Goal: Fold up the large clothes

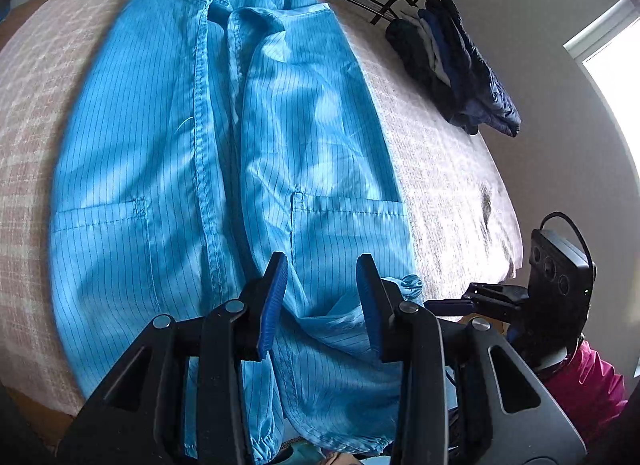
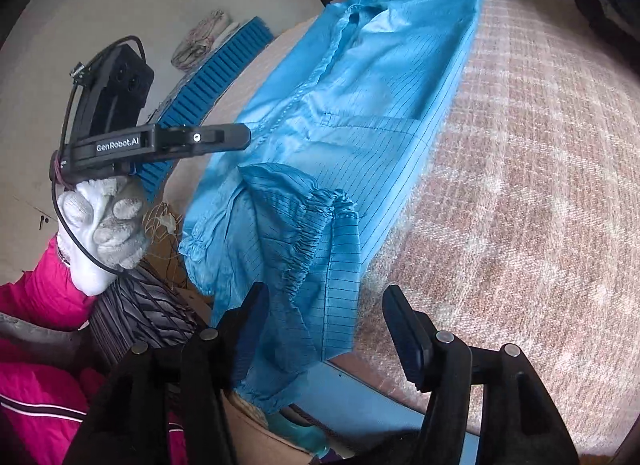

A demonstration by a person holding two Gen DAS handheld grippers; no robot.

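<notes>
Folding: early going, I'd say; the coat [image 1: 224, 153] lies front-up along the bed [image 1: 440, 169], sleeves seemingly tucked in.
Done: sides narrowed toward the placket.
Left: hem end hangs off the bed's near edge; lengthwise folds remain.
Left tongs [image 1: 322, 303]: parted, astride hem cloth, not pinching.
Right tongs [image 2: 326, 325]: released, hem corner between them.

coat [image 1: 224, 137] on bed [image 1: 440, 169] (hem overhanging)

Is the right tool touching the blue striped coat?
Cannot tell. In the right wrist view the right tool stands open around the blue striped coat hem, contact unclear.
</notes>
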